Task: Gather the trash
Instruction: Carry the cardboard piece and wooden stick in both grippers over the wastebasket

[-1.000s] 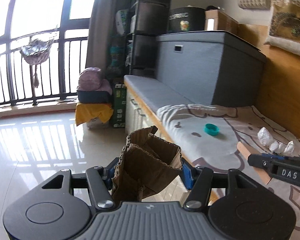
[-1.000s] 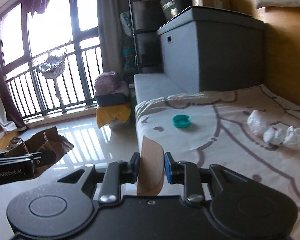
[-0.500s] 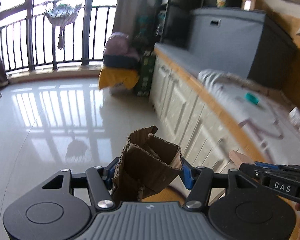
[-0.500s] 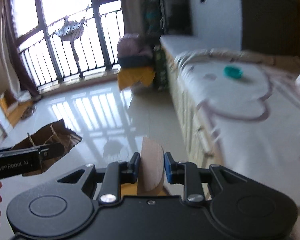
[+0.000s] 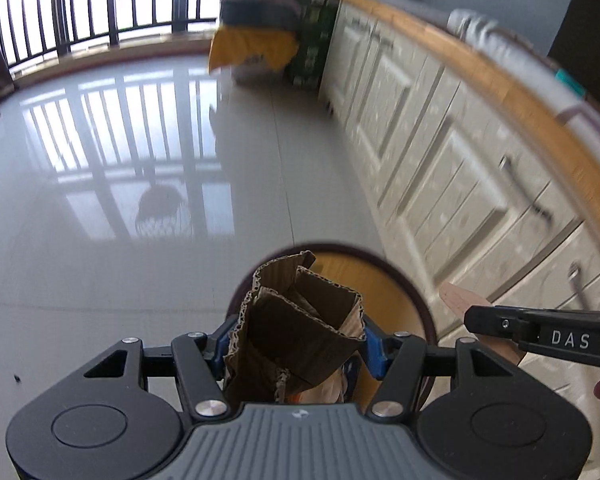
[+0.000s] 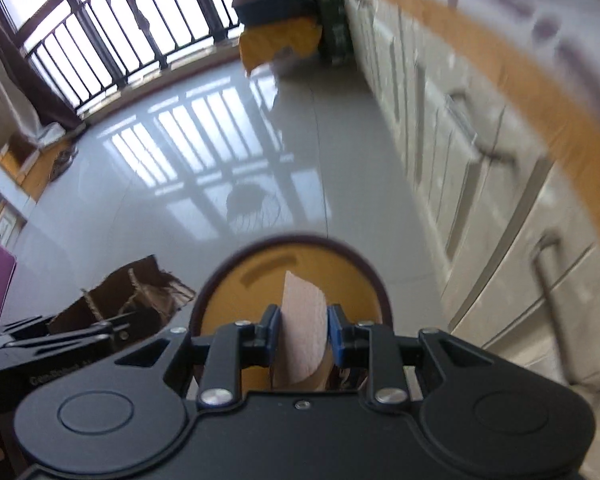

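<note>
My left gripper [image 5: 294, 344] is shut on a crumpled piece of brown corrugated cardboard [image 5: 296, 328], which sticks up between its blue pads. My right gripper [image 6: 303, 330] is shut on a flat tan cardboard strip [image 6: 304, 336] with a rounded end. Both point down over a round bin with a yellow inside and a dark rim [image 6: 260, 268], standing on the floor; the bin [image 5: 384, 280] also shows behind the crumpled cardboard. In the right wrist view the crumpled cardboard [image 6: 132, 300] appears at the left; in the left wrist view the strip [image 5: 464, 306] juts out at the right.
Glossy grey floor tiles [image 5: 120, 200] spread toward a barred window. White cabinet doors with a wooden top edge [image 5: 460, 160] run along the right, close to the bin. A yellow cloth over a stack [image 5: 256, 48] sits at the far end. A teal cap [image 5: 568, 82] lies on the cloth on top.
Both grippers have dropped and tilted down from the bench top toward the floor, still holding their cardboard. The round bin has come into view beneath them.
</note>
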Demonstrator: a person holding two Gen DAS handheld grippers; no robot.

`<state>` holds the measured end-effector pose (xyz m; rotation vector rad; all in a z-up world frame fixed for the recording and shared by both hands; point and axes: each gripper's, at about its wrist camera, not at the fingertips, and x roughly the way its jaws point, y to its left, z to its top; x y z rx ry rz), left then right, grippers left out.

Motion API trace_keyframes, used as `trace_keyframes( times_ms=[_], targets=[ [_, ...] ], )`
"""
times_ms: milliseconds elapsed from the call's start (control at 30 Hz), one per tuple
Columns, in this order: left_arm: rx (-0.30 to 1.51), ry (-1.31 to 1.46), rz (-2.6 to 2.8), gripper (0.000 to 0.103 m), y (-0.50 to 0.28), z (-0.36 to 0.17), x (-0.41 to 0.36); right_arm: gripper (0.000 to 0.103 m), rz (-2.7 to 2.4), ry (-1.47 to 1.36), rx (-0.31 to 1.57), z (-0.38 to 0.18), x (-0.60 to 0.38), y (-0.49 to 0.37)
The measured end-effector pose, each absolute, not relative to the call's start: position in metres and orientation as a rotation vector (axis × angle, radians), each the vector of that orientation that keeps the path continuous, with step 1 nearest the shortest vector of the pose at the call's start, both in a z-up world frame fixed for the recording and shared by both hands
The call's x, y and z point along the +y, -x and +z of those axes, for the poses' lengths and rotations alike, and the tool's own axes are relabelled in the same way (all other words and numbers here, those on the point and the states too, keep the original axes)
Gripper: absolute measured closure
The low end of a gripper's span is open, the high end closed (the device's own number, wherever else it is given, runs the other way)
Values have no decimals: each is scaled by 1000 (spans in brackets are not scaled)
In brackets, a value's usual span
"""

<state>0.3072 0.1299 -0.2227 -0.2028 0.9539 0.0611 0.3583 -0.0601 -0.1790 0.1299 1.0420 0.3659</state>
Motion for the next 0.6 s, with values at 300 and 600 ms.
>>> trace_keyframes(
  times_ms=[300, 600],
  targets=[
    [1068, 132, 31, 42, -340, -271, 120, 76, 351, -104, 1148, -219, -53, -372],
    [1118, 7, -6, 34, -371, -303, 110, 76, 335, -146, 1175, -239, -61, -391]
  ],
)
